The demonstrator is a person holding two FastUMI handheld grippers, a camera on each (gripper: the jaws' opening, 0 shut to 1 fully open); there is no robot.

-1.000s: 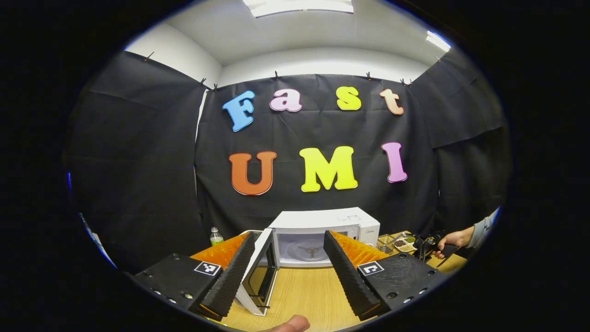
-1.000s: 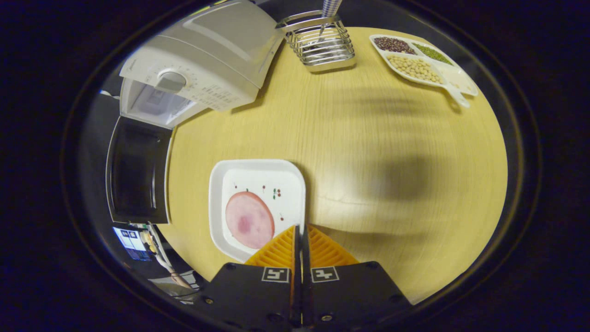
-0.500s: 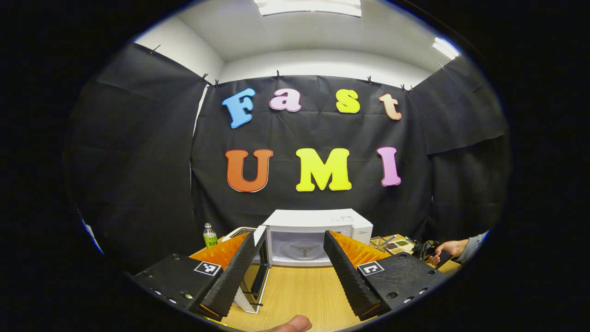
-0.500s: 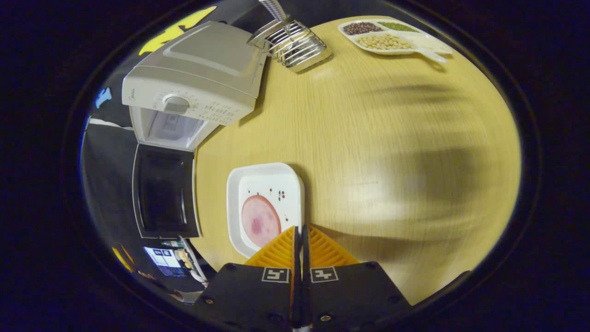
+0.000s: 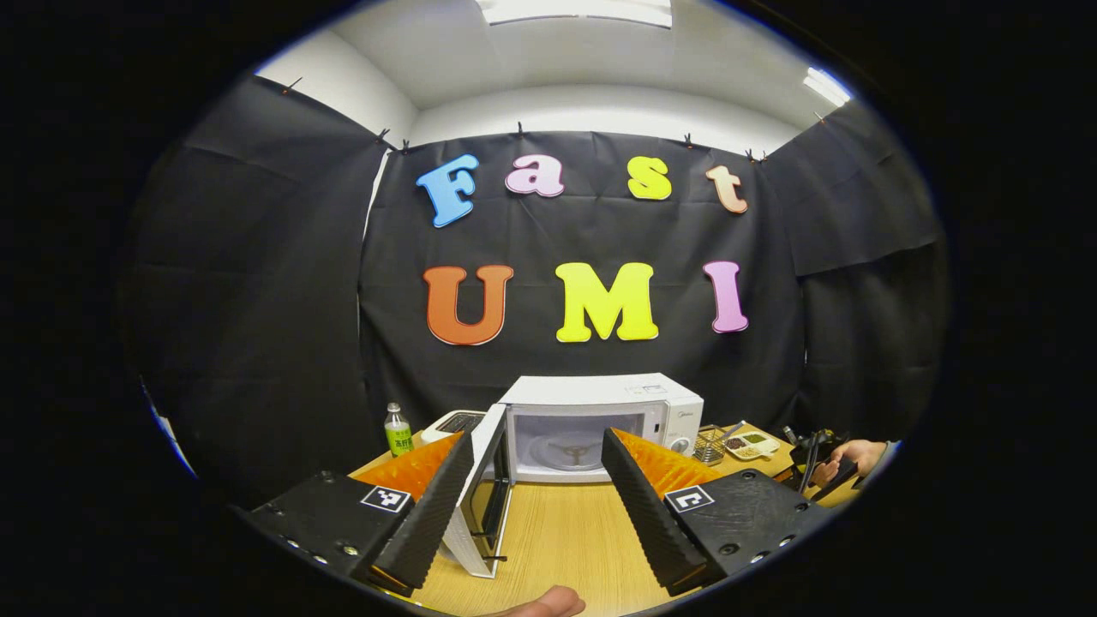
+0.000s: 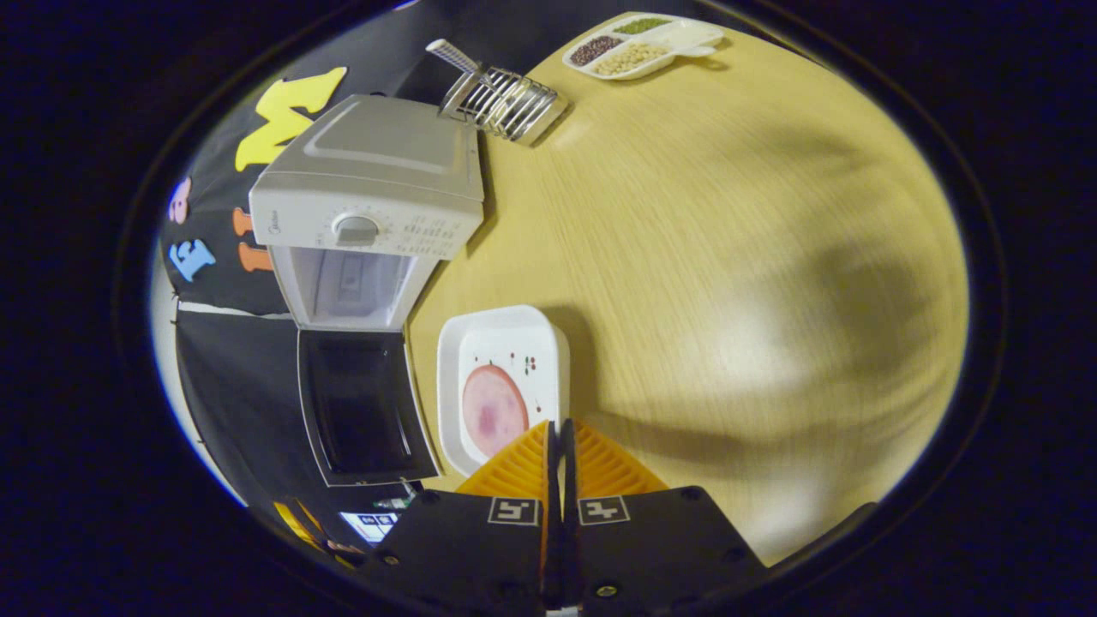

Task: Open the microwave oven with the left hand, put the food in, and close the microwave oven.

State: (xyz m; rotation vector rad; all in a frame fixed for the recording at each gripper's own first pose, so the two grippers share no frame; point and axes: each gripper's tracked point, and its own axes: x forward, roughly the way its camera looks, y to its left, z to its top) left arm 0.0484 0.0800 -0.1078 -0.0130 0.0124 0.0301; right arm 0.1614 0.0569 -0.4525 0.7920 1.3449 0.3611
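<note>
Ahead of your left gripper (image 5: 536,493), fingers spread wide, the microwave (image 5: 600,420) stands with its door (image 5: 484,497) swung open at 11 o'clock. Your right gripper (image 6: 561,437) has its fingers pinched on the plate (image 6: 501,377) rim; the food (image 6: 494,410) lies on it, above the bench (image 6: 728,257).

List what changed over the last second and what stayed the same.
The right gripper, shut on the plate's rim, carried the plate with the ham slice closer to the open microwave. The left gripper hardly shifted. Unchanged: left gripper open, door swung wide, grip on plate.
</note>
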